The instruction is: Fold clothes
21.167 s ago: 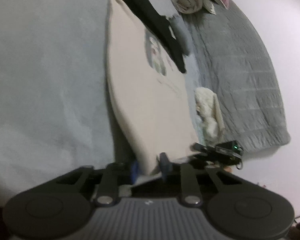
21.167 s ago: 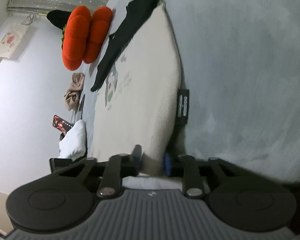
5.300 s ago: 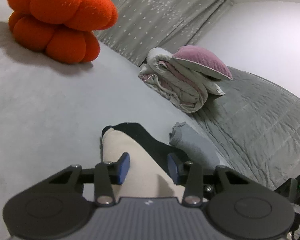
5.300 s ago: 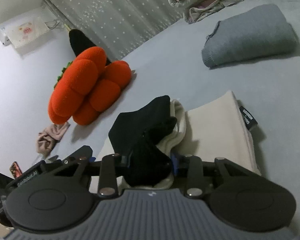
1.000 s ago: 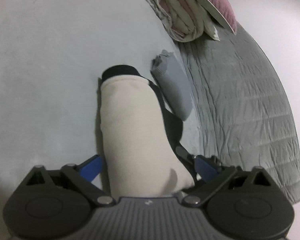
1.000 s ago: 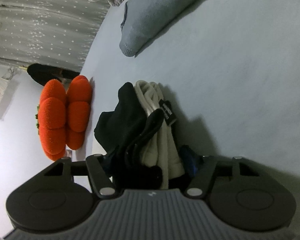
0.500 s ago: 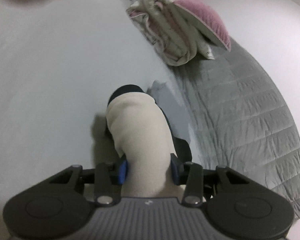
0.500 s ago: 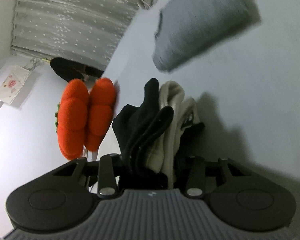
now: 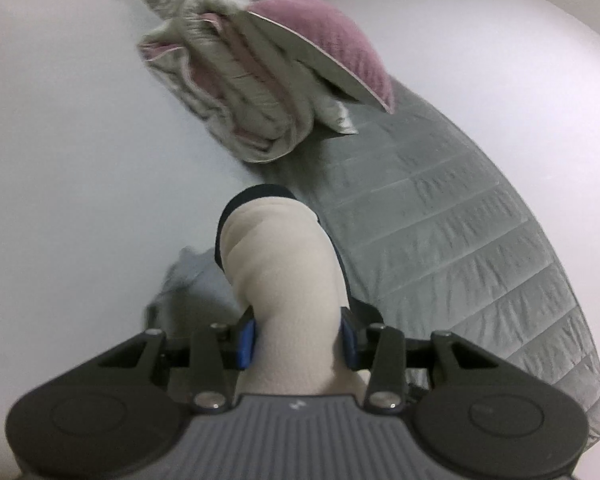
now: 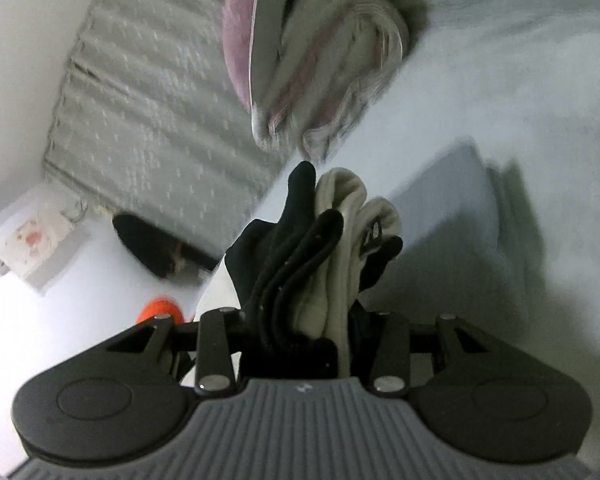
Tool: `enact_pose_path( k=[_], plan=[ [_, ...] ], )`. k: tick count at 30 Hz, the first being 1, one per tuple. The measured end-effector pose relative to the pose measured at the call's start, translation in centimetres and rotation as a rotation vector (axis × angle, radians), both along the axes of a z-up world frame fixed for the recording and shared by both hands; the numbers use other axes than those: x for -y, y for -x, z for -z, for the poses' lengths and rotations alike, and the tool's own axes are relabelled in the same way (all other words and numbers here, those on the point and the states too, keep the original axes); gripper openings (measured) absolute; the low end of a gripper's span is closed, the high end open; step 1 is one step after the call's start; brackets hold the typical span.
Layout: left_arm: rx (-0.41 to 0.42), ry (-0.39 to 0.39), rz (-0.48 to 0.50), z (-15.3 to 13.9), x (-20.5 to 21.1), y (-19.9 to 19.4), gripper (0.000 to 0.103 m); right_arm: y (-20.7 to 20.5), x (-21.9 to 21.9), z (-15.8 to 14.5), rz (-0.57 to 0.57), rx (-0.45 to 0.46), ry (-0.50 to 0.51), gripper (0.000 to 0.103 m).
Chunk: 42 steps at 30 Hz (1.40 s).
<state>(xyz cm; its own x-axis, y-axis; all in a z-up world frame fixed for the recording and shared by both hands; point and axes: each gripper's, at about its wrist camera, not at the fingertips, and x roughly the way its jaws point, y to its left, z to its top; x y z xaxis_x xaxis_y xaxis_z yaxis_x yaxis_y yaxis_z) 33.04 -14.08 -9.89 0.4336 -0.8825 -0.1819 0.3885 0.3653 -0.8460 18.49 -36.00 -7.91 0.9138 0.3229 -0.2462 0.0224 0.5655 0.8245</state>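
A folded cream garment with black trim point(image 9: 280, 264) is lifted off the pale grey bed. My left gripper point(image 9: 298, 338) is shut on one end of it, the blue pads pressing both sides of the cream roll. In the right wrist view the other end shows as a bundle of black and cream layers point(image 10: 324, 256), and my right gripper point(image 10: 300, 334) is shut on that bundle. A folded grey garment point(image 10: 452, 208) lies on the bed just beyond and below the bundle; the left wrist view shows it blurred at lower left as the grey garment point(image 9: 192, 280).
A stack of folded pink and cream bedding with a pink pillow point(image 9: 268, 80) lies ahead. A grey quilted blanket point(image 9: 460, 240) covers the bed's right side. A grey curtain point(image 10: 148, 92), an orange plush point(image 10: 160, 308) and a dark object point(image 10: 156, 252) sit at the left.
Both grippers closed on the folded cream garment and lifted it off the bed. They carried it toward the folded grey garment and the bedding stack, which now look nearer.
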Motion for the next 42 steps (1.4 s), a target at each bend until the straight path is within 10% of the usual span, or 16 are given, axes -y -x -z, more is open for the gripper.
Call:
enact_pose_path(
  k=[12,19,31,37,42],
  plan=[
    [-0.030,0.107,-0.018,9.4,4.4,-5.2,0.048,-2.4,2.6,4.8,0.113,-0.005,0.055,0.045],
    [0.110,0.038,-0.154,5.4,2.4,-3.1,0.075,-1.0,2.5,4.4,0.155,-0.005,0.117,0.059],
    [0.432,-0.110,-0.043,3.4,5.3,0.1,0.046,-0.4,-2.5,0.0,0.276,0.200,0.580,0.050],
    [0.487,-0.241,-0.024,4.0,6.6,0.2,0.033,-3.7,-1.4,3.4,0.268,-0.018,0.695,0.033],
    [0.447,-0.314,-0.019,2.1,6.9,0.7,0.042,-3.6,-0.6,3.4,0.257,-0.097,0.669,0.034]
  ],
)
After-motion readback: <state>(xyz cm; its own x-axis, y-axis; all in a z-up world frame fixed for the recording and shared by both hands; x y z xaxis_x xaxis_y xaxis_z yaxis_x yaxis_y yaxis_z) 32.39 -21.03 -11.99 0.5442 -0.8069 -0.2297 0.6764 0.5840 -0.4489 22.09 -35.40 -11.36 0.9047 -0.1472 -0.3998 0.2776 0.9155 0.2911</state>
